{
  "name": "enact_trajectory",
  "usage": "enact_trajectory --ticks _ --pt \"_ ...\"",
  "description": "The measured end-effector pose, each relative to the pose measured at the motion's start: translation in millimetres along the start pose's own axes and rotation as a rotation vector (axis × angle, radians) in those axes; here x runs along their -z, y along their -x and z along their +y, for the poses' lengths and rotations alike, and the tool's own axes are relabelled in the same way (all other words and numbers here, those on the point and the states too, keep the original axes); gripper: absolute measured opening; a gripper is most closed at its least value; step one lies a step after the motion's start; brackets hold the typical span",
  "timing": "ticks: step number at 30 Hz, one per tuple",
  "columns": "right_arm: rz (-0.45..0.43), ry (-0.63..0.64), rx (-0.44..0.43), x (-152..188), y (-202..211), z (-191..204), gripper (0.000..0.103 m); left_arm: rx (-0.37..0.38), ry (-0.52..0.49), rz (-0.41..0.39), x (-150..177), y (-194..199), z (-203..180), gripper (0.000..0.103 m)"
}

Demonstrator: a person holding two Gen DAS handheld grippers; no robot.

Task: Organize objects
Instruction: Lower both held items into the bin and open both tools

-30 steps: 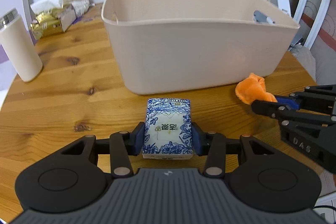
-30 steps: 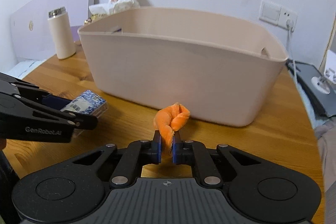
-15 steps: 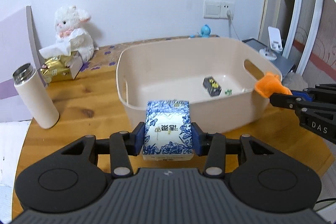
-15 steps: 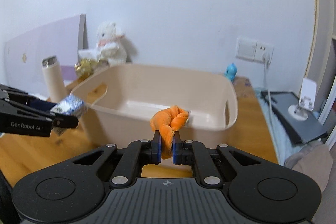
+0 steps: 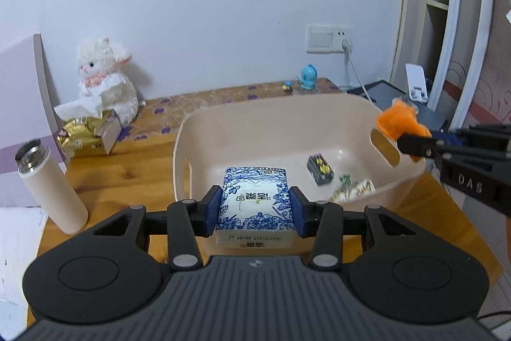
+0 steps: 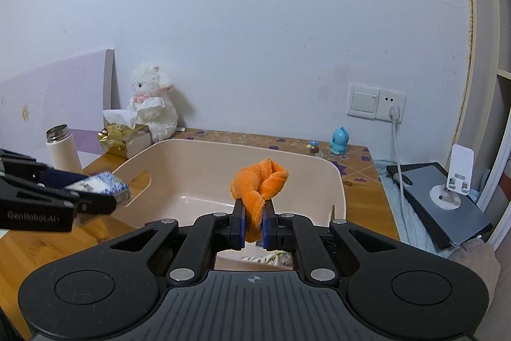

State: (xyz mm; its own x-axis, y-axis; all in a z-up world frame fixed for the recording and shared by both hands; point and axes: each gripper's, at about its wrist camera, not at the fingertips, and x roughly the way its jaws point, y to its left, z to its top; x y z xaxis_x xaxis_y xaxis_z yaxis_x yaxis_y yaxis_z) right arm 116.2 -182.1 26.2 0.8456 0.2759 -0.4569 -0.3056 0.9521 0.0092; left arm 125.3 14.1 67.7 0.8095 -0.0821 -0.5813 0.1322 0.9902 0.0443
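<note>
Grippers, left (image 5: pixel 255 211) clamping carton (image 5: pixel 254 206), right (image 6: pixel 254 226) pinching cloth (image 6: pixel 259 185), above bin (image 5: pixel 287 107).

My left gripper (image 5: pixel 255 211) is raised and level, its blue pads pressed flat against both sides of what it carries. My right gripper (image 6: pixel 254 224) hangs off to its right at similar height, jaws pinched nearly together on something soft.

"GenRobot.AI" on left tongs (image 6: pixel 92 200), perhaps "DAS" on right tongs (image 5: pixel 415 146)
</note>
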Motion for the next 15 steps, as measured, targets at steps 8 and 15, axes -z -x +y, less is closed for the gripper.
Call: enact_trajectory --ticks 8,15 --pt "0.07 -0.063 0.036 -3.8 -34.0 -10.7 0.009 -0.046 0.012 0.064 -26.9 -52.9 2.9 0.047" --pt "0.186 -0.103 0.045 1.5 -63.5 -21.7 0.009 -0.029 0.045 0.226 -20.2 -105.8 5.9 0.047"
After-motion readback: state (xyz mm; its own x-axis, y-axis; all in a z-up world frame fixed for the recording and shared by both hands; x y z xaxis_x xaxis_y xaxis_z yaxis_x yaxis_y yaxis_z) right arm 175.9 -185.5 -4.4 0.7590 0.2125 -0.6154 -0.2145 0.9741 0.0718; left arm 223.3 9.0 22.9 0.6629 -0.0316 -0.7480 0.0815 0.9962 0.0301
